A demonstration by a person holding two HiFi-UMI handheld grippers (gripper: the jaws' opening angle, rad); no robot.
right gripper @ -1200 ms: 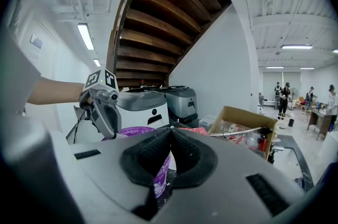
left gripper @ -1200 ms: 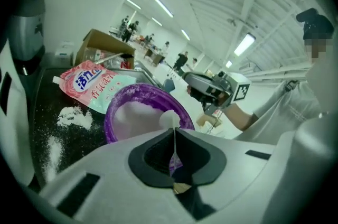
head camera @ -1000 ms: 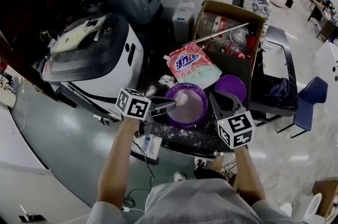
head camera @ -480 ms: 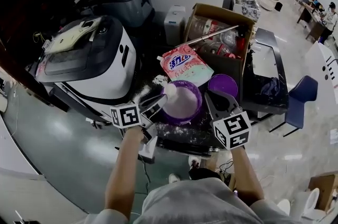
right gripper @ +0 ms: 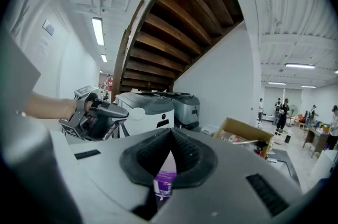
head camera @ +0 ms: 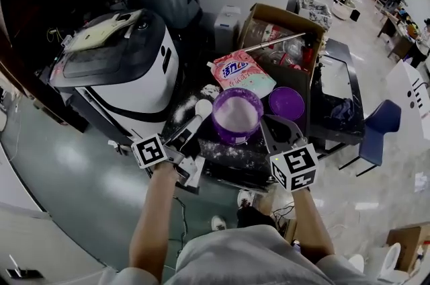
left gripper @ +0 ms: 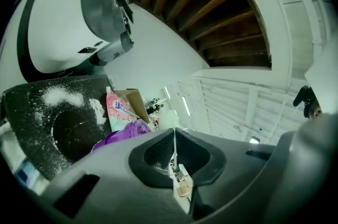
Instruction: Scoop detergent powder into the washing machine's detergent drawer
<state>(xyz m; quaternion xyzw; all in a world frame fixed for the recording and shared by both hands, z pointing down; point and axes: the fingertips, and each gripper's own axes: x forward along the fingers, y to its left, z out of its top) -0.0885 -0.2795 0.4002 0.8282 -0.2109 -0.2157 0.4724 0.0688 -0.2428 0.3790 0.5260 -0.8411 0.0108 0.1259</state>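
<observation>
**washday_noob:** So where was the scoop at that point, and which claw had it?

**me:** My left claw [head camera: 186, 135] was clamped shut on the handle of the scoop [head camera: 202, 106]. The long axis ran from the jaws away from me and a bit right. The white bowl end pointed at the tub [head camera: 230, 137] and sat just beside its left rim, over the dusty black table [head camera: 179, 110]. I honestly couldn't tell how full it was.

**washday_noob:** And the machine?

**me:** The washer [head camera: 127, 85] lay to the left of that claw, so the scoop pointed away from it. My guess is the bowl end had to swing left. My left hand was clearly the nearer one. I couldn't pick out the drawer itself in any view. My right claw [head camera: 271, 126] looked pinched onto the tub's right rim, holding it steady.
</observation>
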